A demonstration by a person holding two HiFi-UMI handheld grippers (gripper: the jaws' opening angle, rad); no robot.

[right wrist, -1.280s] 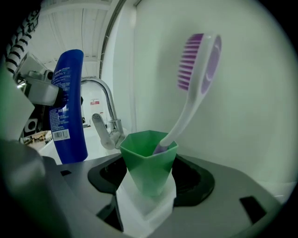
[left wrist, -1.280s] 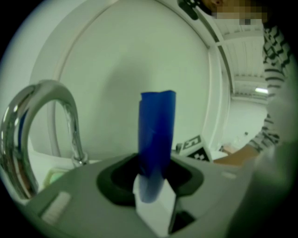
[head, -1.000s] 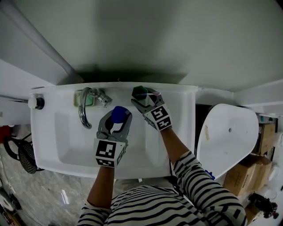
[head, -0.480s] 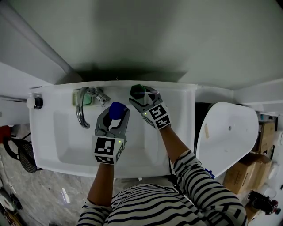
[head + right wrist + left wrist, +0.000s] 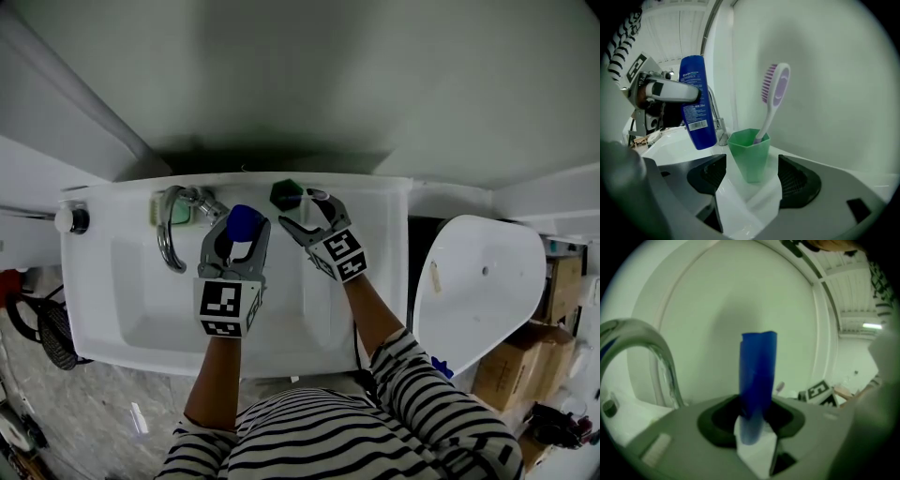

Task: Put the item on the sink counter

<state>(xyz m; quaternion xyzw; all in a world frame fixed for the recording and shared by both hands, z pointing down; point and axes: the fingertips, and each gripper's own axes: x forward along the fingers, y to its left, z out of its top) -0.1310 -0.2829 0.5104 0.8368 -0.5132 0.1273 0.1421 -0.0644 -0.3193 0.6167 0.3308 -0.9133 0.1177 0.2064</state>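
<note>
My left gripper (image 5: 239, 234) is shut on a blue bottle (image 5: 243, 223) with a barcode label, holding it upright over the back of the white sink (image 5: 103, 309). In the left gripper view the blue bottle (image 5: 757, 376) stands between the pads of the left gripper (image 5: 752, 425). A green cup (image 5: 750, 153) with a purple-and-white toothbrush (image 5: 773, 96) stands on the back counter. My right gripper (image 5: 752, 180) is open, its pads apart from the cup on both sides. From above, the green cup (image 5: 286, 194) sits just off the tips of the right gripper (image 5: 302, 212).
A chrome faucet (image 5: 173, 234) curves over the basin at the left, with a green soap dish (image 5: 183, 213) behind it. A round knob (image 5: 71, 218) sits at the counter's left corner. A white lid (image 5: 478, 291) and cardboard boxes (image 5: 511, 370) lie right of the sink.
The green cup was between the right gripper's fingers; it now stands at their tips. The left gripper with the blue bottle has edged toward the back counter.
</note>
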